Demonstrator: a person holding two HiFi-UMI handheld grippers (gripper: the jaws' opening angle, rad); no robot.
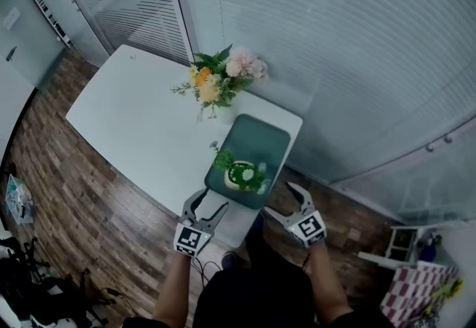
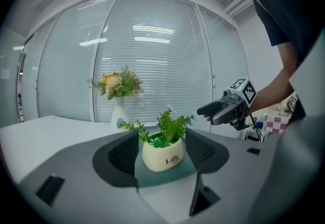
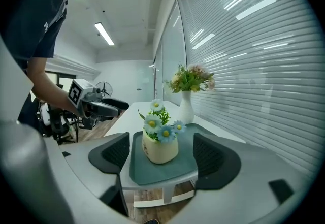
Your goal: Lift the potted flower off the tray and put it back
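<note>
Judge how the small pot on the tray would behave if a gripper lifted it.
The pot looks glazed and rounded, so it may slip when gripped. It is squat and wide-based, so probably steady on the tray rather than tippy. Its flowers seem soft and would likely bend if squeezed.

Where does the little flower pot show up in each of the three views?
Head view: pot low centre, at the near end of the tray.
Left gripper view: pot centre, between the open jaws.
Right gripper view: pot centre, between the open jaws.
Shared landmark: the bouquet, beyond the pot in all three.
</note>
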